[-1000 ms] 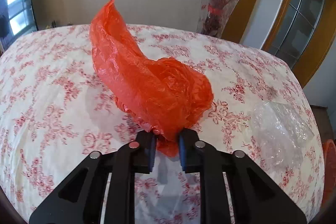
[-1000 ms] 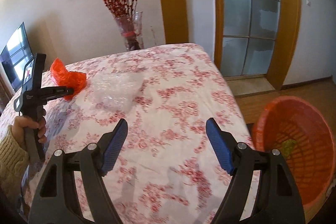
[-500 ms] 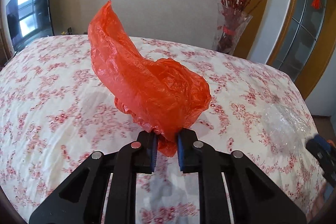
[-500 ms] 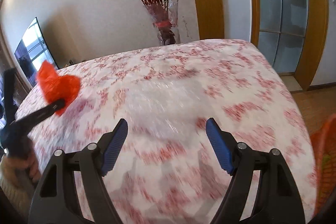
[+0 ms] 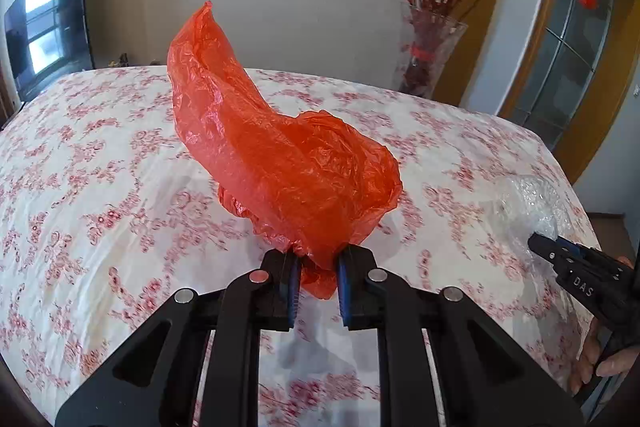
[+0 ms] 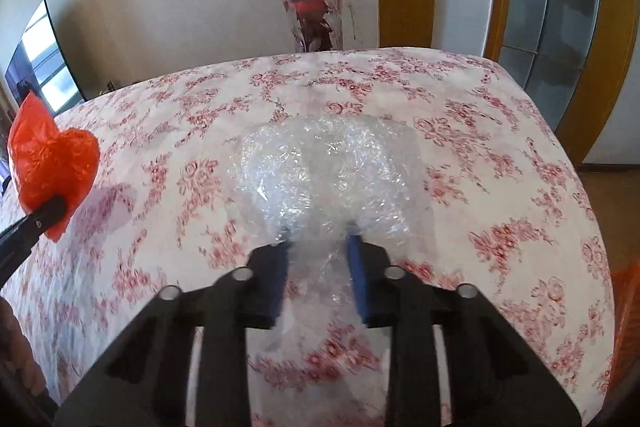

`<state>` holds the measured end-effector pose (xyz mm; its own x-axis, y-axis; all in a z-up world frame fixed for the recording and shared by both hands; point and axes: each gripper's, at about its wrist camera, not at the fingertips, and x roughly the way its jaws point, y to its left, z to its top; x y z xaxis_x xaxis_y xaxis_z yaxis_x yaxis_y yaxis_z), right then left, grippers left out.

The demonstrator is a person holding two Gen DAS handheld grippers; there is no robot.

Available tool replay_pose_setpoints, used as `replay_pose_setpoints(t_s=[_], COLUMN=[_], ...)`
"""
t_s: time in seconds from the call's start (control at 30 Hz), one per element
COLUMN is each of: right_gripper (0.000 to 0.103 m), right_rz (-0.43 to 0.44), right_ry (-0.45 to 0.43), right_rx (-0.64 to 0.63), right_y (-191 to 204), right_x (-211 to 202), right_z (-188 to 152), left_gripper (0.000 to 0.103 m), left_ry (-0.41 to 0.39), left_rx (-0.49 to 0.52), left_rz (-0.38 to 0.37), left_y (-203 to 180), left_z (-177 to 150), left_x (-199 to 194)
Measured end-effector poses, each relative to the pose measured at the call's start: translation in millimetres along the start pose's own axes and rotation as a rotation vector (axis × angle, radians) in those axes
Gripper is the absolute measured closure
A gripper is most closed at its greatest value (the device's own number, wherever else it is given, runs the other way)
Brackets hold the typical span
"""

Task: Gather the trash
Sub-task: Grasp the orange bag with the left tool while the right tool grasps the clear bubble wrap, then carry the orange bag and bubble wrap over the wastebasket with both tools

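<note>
A crumpled orange plastic bag (image 5: 280,163) stands up from my left gripper (image 5: 316,259), which is shut on its lower end, above the flowered tablecloth (image 5: 100,187). The same orange bag (image 6: 48,163) shows at the left edge of the right wrist view. A wad of clear plastic wrap (image 6: 320,167) lies on the cloth near the table's right side. My right gripper (image 6: 318,247) is at its near edge, its jaws closing, with the wrap bunched between the blue pads. From the left wrist view that right gripper (image 5: 538,243) bites into the clear wrap (image 5: 528,203).
A glass vase (image 6: 312,7) with red branches stands behind the table's far edge. A dark TV screen (image 5: 48,27) is at the far left. An orange basket (image 6: 628,307) shows low at the right, off the table. A hand (image 5: 604,359) holds the right gripper's handle.
My right gripper swung left and down over the table to the clear wrap, and its jaws came in from wide open onto it. The left gripper kept its hold on the orange bag.
</note>
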<state>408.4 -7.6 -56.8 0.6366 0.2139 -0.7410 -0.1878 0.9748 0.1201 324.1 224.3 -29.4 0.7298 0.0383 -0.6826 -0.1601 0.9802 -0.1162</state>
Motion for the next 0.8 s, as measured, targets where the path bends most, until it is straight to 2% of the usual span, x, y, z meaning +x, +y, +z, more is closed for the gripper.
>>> replay_pose_setpoints(t_s=[0.17, 0.33, 0.8], right_gripper=[0.081, 0.081, 0.081], right_rz=[0.006, -0.025, -0.105], right_ry=[-0.020, -0.062, -0.164], right_rx=[0.027, 0.034, 0.158], right_y=[-19, -41, -102], right_x=[-28, -71, -179], right_z=[-18, -44, -113], left_gripper=[0.088, 0.088, 0.088], left_ry=[0.000, -0.001, -0.009], left_rx=[0.022, 0.056, 0.185], left_rz=[-0.031, -0.073, -0.228], left_y=[-18, -45, -133], left_z=[-7, -19, -59], left_x=[-10, -28, -79])
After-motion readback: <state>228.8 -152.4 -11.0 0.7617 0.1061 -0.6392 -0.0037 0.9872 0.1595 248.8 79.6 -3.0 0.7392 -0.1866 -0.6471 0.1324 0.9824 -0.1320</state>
